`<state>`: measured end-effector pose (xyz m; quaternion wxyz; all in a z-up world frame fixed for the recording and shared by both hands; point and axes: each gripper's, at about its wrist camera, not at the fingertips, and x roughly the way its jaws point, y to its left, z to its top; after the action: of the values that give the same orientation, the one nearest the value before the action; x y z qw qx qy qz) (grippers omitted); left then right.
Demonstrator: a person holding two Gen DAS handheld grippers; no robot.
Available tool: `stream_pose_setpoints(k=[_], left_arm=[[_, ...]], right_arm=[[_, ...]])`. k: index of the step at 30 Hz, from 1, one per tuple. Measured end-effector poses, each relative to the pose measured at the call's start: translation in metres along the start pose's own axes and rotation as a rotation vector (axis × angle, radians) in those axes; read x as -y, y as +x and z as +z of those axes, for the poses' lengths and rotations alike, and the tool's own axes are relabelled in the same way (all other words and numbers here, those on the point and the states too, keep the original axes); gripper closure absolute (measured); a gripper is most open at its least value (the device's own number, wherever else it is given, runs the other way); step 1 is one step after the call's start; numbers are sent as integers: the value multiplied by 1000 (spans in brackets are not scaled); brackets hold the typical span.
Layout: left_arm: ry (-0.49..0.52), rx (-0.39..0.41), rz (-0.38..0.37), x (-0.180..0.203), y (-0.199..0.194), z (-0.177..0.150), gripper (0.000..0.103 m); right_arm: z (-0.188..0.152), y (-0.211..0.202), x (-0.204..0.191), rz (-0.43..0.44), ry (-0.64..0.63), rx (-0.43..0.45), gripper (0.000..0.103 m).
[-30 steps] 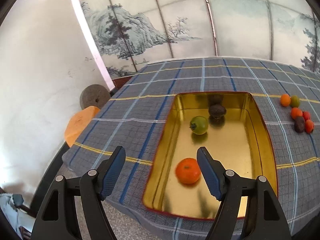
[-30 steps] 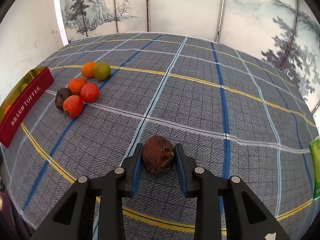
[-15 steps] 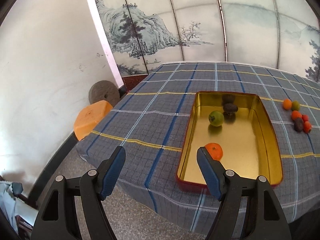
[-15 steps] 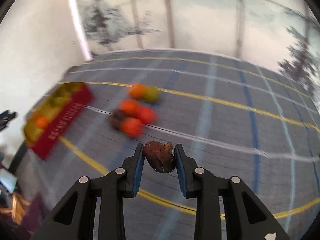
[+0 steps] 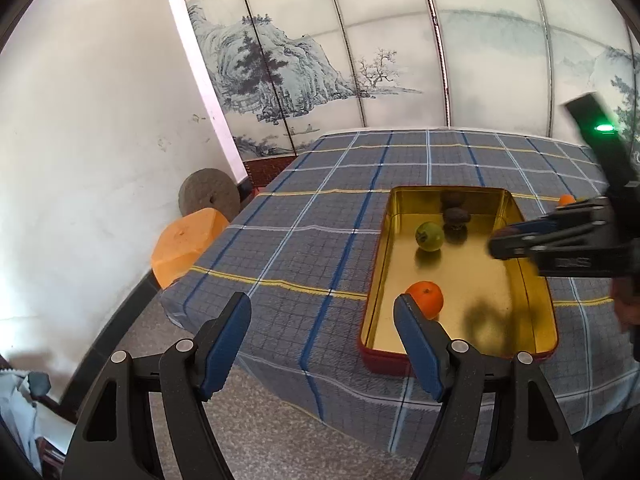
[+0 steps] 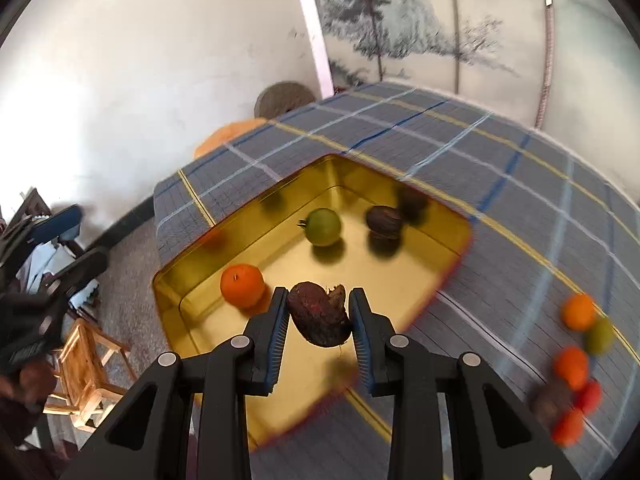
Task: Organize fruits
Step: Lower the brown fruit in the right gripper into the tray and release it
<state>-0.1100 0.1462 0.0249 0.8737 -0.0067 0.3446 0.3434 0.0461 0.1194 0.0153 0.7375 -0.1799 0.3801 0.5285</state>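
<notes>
My right gripper (image 6: 318, 314) is shut on a dark brown fruit (image 6: 320, 314) and holds it in the air over the near part of the gold tin (image 6: 176, 292). Inside the tin lie an orange fruit (image 6: 242, 290), a green fruit (image 6: 323, 227) and a dark brown fruit (image 6: 384, 222). In the left wrist view the same tin (image 5: 374, 280) holds the orange fruit (image 5: 427, 299), the green fruit (image 5: 429, 236) and the dark fruit (image 5: 456, 216); the right gripper (image 5: 500, 242) reaches in from the right above it. My left gripper (image 5: 322, 336) hangs open and empty off the table's near-left corner.
A heap of several orange, red, green and dark fruits (image 6: 576, 368) lies on the checked tablecloth (image 6: 500, 184) right of the tin. Beyond the table's left edge stand an orange stool (image 5: 186, 244), a round millstone (image 5: 209, 198) and a wooden stool (image 6: 86, 364). A painted screen (image 5: 360, 60) backs the table.
My right gripper has lifted the dark brown fruit off the cloth and swung it left, from the open table to above the tin. The left gripper has drawn back from the tin, still open.
</notes>
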Motion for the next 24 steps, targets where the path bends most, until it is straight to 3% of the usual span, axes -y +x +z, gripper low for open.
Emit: stream_pose_setpoints(k=[7,9,12,18,21,24], left_arm=[[7,-17,5,0,6,-4,29],[8,-20,8,-1,7,-6,29],[10,-21,6,-2,7,-7,29],[24,-3,-17,1,2,-6,29],[63,17,-54,12,-6,-4,29],[106,36,-124,29,-15,-1,29]], right_arm=[[22,51,-5,-24,21,-80,73],[29,52,-4,-16,46,-61,68],[33,47,1,11,90,-13,46],[16,-15,25,21,166,186,42],[-17,-53,39,-71,157,244,42],[-65,-85,68,-209,171,234,42]])
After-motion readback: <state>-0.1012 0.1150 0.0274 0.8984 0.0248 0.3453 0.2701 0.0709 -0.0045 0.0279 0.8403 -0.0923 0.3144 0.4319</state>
